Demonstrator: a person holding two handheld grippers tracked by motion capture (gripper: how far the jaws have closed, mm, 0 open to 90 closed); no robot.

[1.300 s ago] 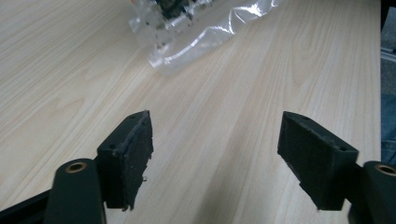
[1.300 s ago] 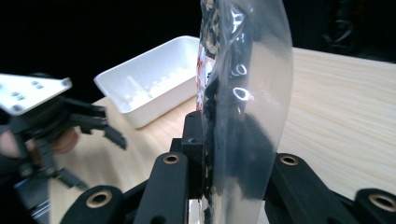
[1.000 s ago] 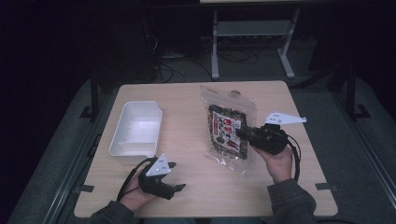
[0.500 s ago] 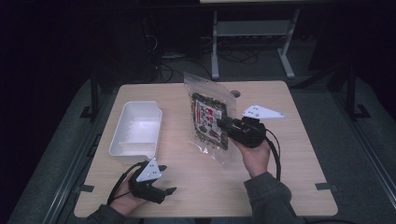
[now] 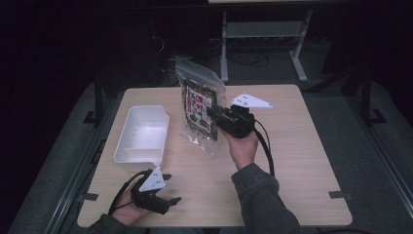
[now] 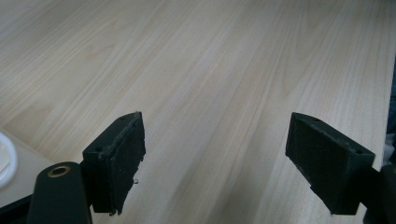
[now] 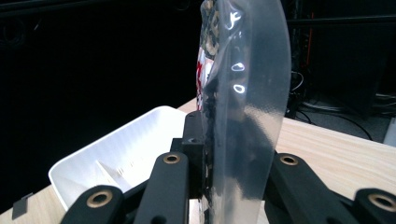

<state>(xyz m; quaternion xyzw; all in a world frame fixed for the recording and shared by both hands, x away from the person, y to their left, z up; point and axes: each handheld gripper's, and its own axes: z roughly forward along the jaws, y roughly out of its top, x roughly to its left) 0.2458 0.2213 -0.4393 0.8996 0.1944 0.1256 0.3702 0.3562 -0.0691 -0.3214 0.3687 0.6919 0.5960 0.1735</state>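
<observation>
Right tongs (image 5: pixel 212 113) clamp the snack bag (image 7: pixel 243 93) (edge-on here); left tongs (image 6: pixel 215 163) gape empty.

Overall light: the table (image 5: pixel 292 161) was lit from above while the surrounding room was left almost black.
Shadows: soft shadows were cast on the wood beneath the snack bag (image 5: pixel 197 109) and beside the white tray (image 5: pixel 141 131).
Glare: small bright reflections were seen on the clear plastic in the right gripper view.
Focus: the near jaws were rendered soft in both gripper views.
High view: slight graininess was noted.
</observation>
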